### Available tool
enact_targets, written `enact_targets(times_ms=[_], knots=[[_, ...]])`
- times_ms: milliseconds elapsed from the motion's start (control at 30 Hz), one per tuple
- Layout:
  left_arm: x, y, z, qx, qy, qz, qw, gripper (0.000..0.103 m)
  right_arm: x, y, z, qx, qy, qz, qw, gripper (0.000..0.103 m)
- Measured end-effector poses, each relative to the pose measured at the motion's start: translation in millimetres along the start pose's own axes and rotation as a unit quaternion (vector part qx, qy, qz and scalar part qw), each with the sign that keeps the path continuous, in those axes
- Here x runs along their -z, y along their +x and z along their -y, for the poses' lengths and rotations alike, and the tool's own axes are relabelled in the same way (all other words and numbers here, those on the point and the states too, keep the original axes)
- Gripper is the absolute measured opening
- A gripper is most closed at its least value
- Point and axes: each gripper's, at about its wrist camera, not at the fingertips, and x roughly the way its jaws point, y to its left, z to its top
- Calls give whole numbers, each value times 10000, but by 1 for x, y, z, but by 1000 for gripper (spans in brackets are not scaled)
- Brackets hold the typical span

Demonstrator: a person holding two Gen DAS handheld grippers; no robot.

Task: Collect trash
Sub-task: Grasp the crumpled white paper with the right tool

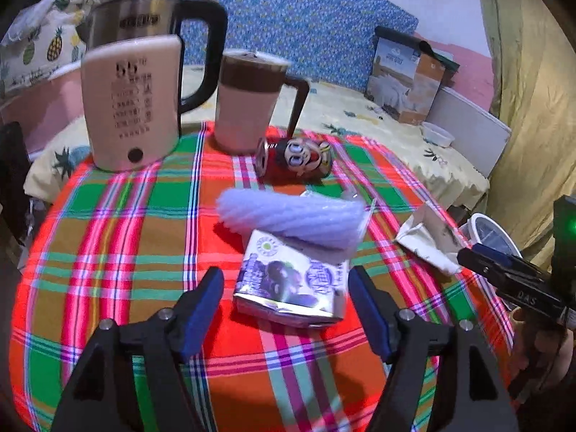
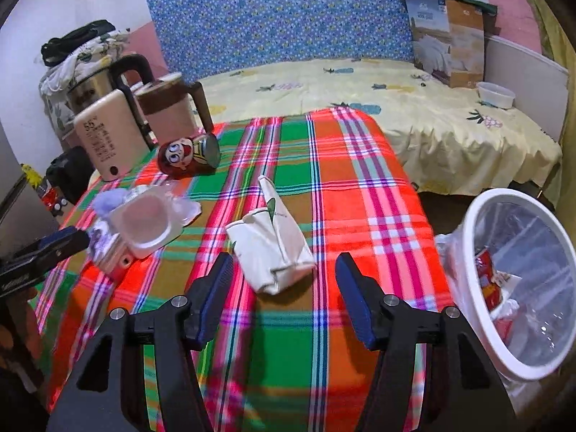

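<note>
Two grippers are hovering over a table draped in a plaid cloth (image 2: pixel 295 342), each with its fingers standing apart and nothing pressed between them.

Left wrist view, near to far: the left gripper (image 1: pixel 286 309) is framing a flattened purple carton (image 1: pixel 291 284) that is lying on the cloth just ahead of the fingertips, untouched. Behind it, a ridged lavender cup (image 1: pixel 291 216) is lying on its side, overlapping the carton's far edge. Further back a red cartoon-face can (image 1: pixel 295 160) is lying toppled, then a brown-lidded mug (image 1: pixel 248 104) and a cream kettle (image 1: pixel 131 104) are standing upright. The right gripper's arm is showing only partly at the right edge.

Right wrist view, near to far: the right gripper (image 2: pixel 284 295) is flanking a crumpled white paper cup (image 2: pixel 270 248) lying on the cloth, no pad touching it. Only this view is showing the white bin (image 2: pixel 478 288) fully, sitting beside the table's right edge, lined with clear plastic and already holding red-printed scraps; their exact kind is hard to make out. A yellow bedsheet (image 2: pixel 414 115) is lying beyond the table.

Kettle print is blurring and staying unreadable in both views.
</note>
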Motion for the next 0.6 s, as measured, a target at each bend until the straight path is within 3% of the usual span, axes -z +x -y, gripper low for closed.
enact_targets(times_ms=[100, 200, 267, 300, 467, 600], knots=[[2, 12, -1, 183, -16, -206, 9996, 74, -1, 14, -1, -11, 16, -199, 9998, 59], [3, 13, 5, 316, 68, -253, 9992, 75, 0, 16, -3, 41, -29, -247, 9997, 46], [6, 10, 11, 552, 134, -324, 9979, 75, 1, 11, -2, 91, -15, -226, 9997, 27], [7, 8, 14, 707, 153, -379, 9967, 75, 1, 9, 0, 47, 35, -244, 9997, 25], [23, -10, 45, 1600, 782, -554, 9824, 75, 9, -2, 1, 32, 33, -252, 9997, 25], [29, -28, 63, 1547, 1289, -254, 9792, 75, 18, -18, 1, 34, 25, -214, 9998, 24]])
